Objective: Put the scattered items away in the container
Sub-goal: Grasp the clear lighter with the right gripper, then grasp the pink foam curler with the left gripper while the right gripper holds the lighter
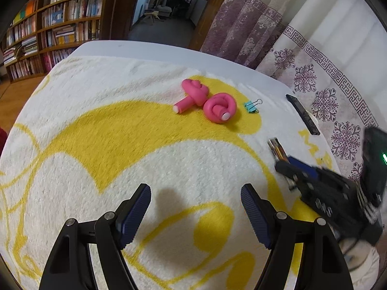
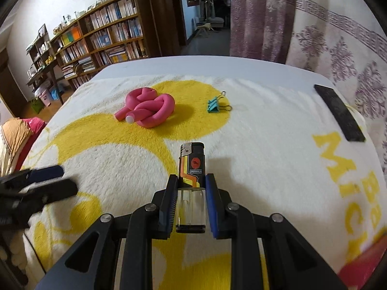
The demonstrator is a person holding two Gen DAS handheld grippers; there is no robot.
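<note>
Right wrist view: right tool (image 2: 189,201) clamps the lighter (image 2: 191,169); left tool (image 1: 196,207) gapes empty.

Left hand-held gripper (image 1: 196,207) gapes; right hand-held gripper (image 2: 189,193) clamped.

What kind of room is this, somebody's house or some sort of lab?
Most likely a lived-in home, perhaps a study or living room. Tall wooden bookshelves packed with books line the far wall, patterned purple curtains hang on the right, and the work surface is covered with a fluffy yellow-and-white blanket.
</note>
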